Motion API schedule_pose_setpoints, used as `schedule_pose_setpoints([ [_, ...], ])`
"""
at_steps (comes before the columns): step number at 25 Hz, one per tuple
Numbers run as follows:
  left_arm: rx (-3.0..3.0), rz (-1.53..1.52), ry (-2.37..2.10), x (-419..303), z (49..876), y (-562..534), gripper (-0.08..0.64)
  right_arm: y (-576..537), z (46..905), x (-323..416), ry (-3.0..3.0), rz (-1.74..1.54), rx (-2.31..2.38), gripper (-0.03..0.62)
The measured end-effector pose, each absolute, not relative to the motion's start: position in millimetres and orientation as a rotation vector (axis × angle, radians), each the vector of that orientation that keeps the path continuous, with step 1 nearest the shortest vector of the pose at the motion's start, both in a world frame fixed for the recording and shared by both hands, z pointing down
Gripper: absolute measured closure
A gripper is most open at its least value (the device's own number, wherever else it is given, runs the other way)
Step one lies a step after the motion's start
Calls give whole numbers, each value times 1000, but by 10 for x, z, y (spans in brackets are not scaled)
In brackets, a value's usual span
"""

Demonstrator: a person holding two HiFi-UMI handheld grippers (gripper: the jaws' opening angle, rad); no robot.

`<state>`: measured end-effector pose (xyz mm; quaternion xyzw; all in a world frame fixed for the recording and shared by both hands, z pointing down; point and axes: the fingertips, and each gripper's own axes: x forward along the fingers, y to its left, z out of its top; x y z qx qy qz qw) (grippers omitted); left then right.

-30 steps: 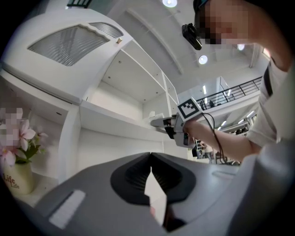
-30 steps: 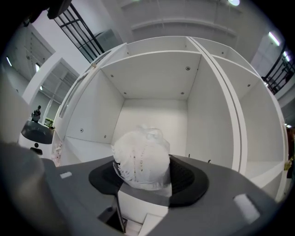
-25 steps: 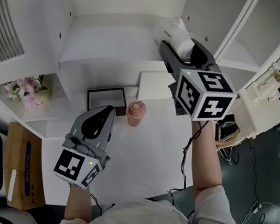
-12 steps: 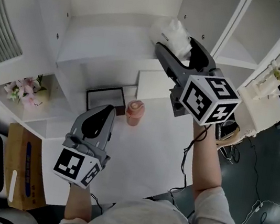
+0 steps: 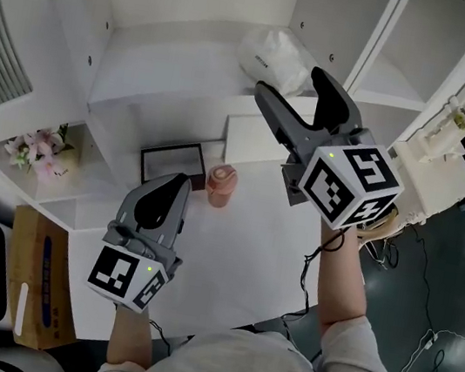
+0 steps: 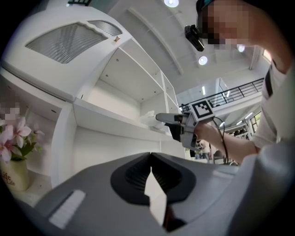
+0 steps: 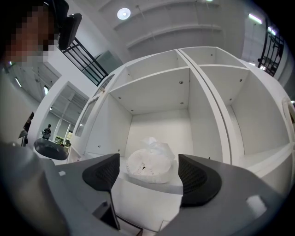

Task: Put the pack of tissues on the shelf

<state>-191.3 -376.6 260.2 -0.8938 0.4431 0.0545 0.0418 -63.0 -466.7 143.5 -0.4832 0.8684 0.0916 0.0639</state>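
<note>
The shelf [image 5: 173, 65] is carrying its load at the front edge, toward the right corner, so the placing looks done. The left gripper [image 5: 166, 205] is hanging low over the table [image 5: 243, 227], jaws pressed together, idle since 1 gripper suffices. The right gripper [image 5: 291, 89] is sitting just off that edge, jaws opening wide with nothing pinched, apparently letting go. The pack [image 5: 276, 56] is resting free on the shelf, pads clear of it.
</note>
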Motion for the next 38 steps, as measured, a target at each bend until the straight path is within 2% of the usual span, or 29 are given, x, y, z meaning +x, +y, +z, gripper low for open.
schedule_pose_setpoints([
  [3,-2738,166,1353,-1886,2601,-3758,558,-4543,1444,-648,2638,291,-1436,202],
  [8,-2748,156,1338,-1819,2618,-3737,558,-4382,1519,-590,2645,267,-1454,262],
  [11,-2755,152,1325,-1763,2619,-3728,558,-4282,1560,-537,2651,219,-1437,339],
  [14,-2765,154,1305,-1688,2619,-3708,558,-4181,1620,-499,2674,202,-1426,442],
  [17,-2776,148,1283,-1598,2630,-3679,558,-4099,1701,-457,2694,199,-1432,570],
  [18,-2780,146,1275,-1569,2635,-3668,558,-4072,1735,-448,2703,195,-1427,592],
  [38,-2835,120,1193,-1184,2722,-3511,558,-3596,2285,-310,2758,82,-1347,592],
])
